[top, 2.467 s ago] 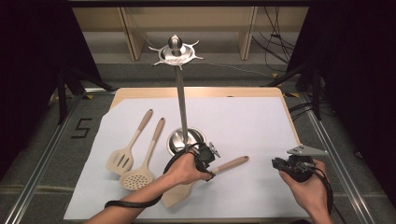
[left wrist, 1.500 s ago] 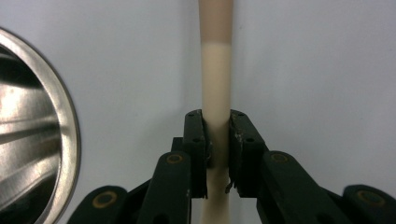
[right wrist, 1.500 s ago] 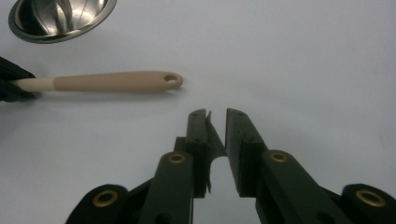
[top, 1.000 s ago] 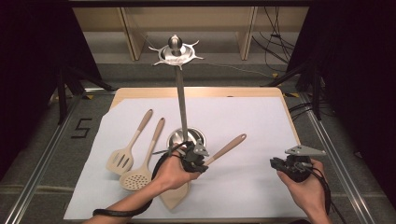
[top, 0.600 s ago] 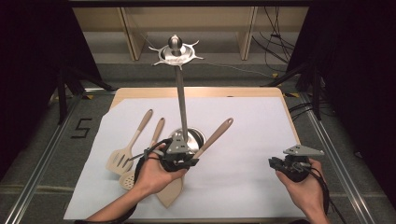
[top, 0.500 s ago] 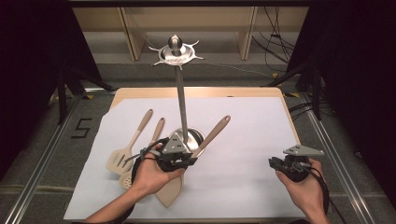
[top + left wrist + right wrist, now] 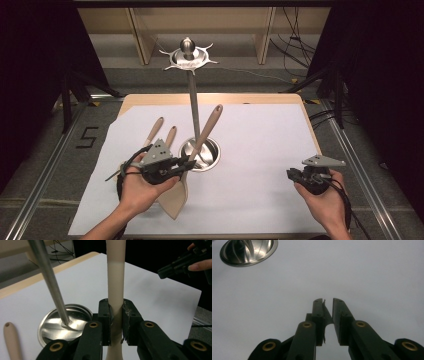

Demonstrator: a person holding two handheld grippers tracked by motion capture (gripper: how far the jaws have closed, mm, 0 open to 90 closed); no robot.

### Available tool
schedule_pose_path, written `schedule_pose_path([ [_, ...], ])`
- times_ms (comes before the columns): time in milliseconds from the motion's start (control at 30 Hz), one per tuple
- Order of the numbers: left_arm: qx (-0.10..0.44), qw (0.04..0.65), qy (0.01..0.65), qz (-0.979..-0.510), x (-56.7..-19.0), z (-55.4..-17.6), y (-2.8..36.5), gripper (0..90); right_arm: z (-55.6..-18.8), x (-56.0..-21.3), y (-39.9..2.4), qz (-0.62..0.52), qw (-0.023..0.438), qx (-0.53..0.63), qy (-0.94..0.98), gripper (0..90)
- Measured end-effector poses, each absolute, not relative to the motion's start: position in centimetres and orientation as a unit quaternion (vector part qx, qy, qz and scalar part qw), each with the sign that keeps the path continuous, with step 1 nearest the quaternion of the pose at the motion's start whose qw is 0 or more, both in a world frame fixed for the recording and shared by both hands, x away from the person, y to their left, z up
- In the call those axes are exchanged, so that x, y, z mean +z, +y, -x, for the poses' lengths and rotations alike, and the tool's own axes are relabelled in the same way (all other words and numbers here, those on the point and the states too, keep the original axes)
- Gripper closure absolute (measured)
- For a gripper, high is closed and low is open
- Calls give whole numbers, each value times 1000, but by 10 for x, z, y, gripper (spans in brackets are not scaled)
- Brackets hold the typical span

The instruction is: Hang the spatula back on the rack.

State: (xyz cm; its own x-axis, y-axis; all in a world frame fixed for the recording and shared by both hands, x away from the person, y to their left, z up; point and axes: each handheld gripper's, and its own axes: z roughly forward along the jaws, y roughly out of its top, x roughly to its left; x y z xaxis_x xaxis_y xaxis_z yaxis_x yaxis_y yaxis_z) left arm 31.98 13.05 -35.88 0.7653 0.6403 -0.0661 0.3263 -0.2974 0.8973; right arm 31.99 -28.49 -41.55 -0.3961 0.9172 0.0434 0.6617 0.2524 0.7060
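— Held where? Wooden spatula (image 7: 192, 160), lower centre-left of the high view, blade low near the sheet, handle slanting toward the upper right, crossing in front of the steel pole (image 7: 193, 107).

— Gripped by what? Left gripper (image 7: 182, 166), jaws pinching the spatula's narrow neck; in the left gripper view, black pads pressed against both sides of the pale shaft (image 7: 115, 290), which rises straight up the middle of the frame.

— Nearby? Round steel base (image 7: 200, 154) of the stand just right of the gripper, pole rising to a star-shaped top (image 7: 188, 56) at upper centre. Two more wooden handles (image 7: 162, 137) lying left of the base, partly hidden behind the left hand (image 7: 140, 187).

— And the other side? Right gripper (image 7: 295, 176) at lower right of the high view, held in the right hand (image 7: 325, 200), well apart from the spatula. In the right gripper view, jaws nearly together with a slim gap, nothing between them, hovering over the white sheet (image 7: 362, 277); steel base in that frame's upper-left corner.

— Underneath? White sheet over a wooden tabletop (image 7: 210, 98), visible as a strip along the far edge.
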Motion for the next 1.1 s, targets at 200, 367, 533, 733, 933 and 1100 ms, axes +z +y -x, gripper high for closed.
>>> schedule_pose_path([
  [200,163,522,316,-775,-352,-314,145,783,-321,-416,-284,-511,196,333,768,805],
  [367,170,535,322,-762,-349,-310,155,783,-321,-416,-283,-511,191,333,769,805],
  [533,176,546,336,-747,-347,-305,166,783,-323,-417,-286,-493,201,332,778,806],
  [733,181,550,337,-742,-347,-302,177,783,-320,-415,-283,-510,192,324,773,806],
  [933,188,559,337,-734,-345,-299,185,782,-323,-416,-284,-499,205,331,774,807],
  [1100,193,565,338,-728,-342,-297,192,783,-324,-416,-285,-495,199,329,779,807],
])
